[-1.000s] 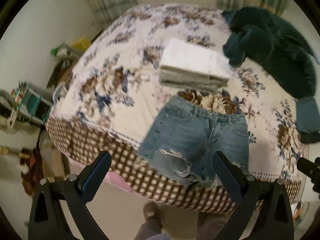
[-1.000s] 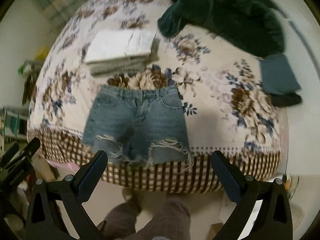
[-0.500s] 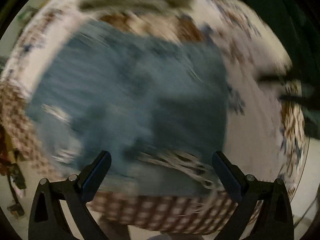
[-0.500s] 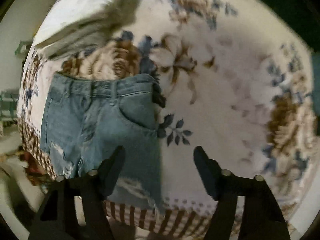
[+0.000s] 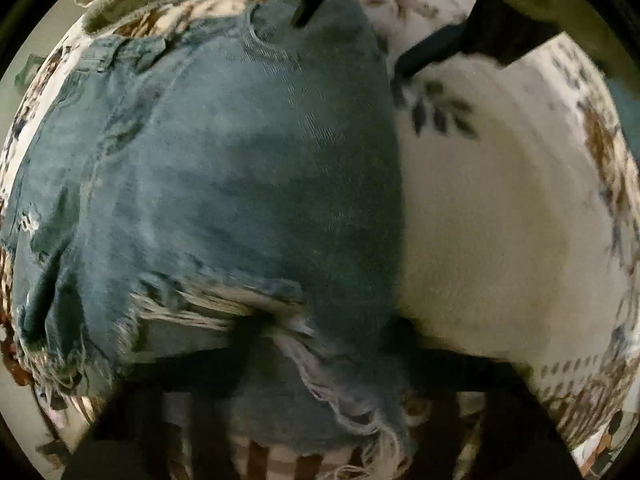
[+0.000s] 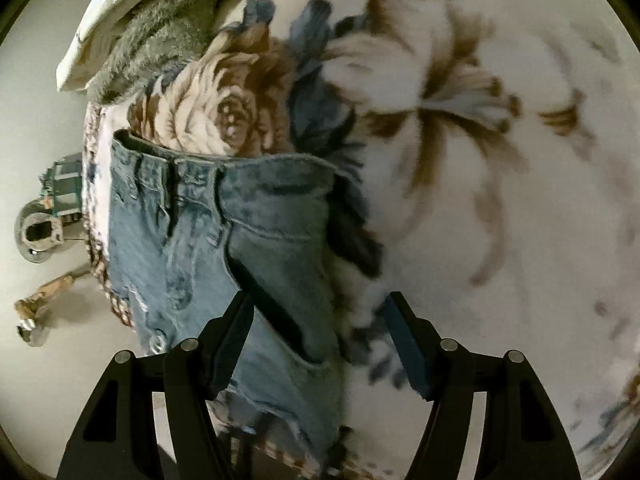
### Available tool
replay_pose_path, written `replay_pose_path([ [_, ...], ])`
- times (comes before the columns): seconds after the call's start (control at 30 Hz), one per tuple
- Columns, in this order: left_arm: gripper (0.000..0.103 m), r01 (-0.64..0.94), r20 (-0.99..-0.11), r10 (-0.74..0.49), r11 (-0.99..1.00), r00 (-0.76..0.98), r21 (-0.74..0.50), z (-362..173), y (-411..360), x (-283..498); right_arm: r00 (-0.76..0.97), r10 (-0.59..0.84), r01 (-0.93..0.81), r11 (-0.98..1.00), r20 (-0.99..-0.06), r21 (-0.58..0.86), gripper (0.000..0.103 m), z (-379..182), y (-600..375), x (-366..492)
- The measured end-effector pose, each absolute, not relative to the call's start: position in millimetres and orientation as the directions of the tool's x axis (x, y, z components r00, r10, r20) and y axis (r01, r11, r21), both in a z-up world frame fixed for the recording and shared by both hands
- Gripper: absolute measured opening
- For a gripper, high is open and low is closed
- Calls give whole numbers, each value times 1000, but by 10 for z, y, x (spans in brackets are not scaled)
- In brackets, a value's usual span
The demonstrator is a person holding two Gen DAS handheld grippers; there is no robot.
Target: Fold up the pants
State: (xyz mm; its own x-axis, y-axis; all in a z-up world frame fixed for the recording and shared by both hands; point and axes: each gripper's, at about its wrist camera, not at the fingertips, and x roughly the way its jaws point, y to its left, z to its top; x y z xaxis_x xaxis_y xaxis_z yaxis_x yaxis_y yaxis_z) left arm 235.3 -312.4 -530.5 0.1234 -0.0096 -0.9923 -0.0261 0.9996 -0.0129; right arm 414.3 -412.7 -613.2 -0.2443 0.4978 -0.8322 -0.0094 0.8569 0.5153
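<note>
A: status on the denim shorts [image 6: 224, 240]?
B: flat on the bed [image 6: 500, 208], front side up; waistband away from the cameras, frayed hems hanging past the checked bed edge [image 5: 272, 456]

A: right gripper [image 6: 320, 344]?
B: jaws apart, low over the shorts' right side seam near the pocket; one pad over denim, the other over the floral bedspread; nothing between them; in the left wrist view it shows at the top [image 5: 356, 28], same spot by the waistband corner

A: left gripper [image 5: 320, 364]?
B: very close to the frayed hem at the right leg; view is dark and blurred; jaws look apart with the hem's outer corner between them; cannot tell whether either pad touches the cloth

A: anything else on the bed?
B: stack of folded blankets [image 6: 160, 28] beyond the waistband, white on top, grey fleece under; near the shorts but apart from them
</note>
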Motion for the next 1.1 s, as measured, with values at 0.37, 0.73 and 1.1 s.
replay_pose_path([
  [0.37, 4, -121, -954, -168, 972, 247, -202, -4088, -2068, 2264, -95, 473, -30, 878, -876, 477, 10, -5476, -3836, 4077],
  [0.73, 4, -349, -926, -169, 891, 337, -289, -3590, -267, 2240, 15, 457, -183, 875, -889, 447, 10, -4428, -2204, 4128],
  [1.1, 4, -530, -931, -259, 768, 258, -360, -4676, 905, 2421, -29, 252, -366, 898, -967, 245, 10, -5084, -333, 4299],
])
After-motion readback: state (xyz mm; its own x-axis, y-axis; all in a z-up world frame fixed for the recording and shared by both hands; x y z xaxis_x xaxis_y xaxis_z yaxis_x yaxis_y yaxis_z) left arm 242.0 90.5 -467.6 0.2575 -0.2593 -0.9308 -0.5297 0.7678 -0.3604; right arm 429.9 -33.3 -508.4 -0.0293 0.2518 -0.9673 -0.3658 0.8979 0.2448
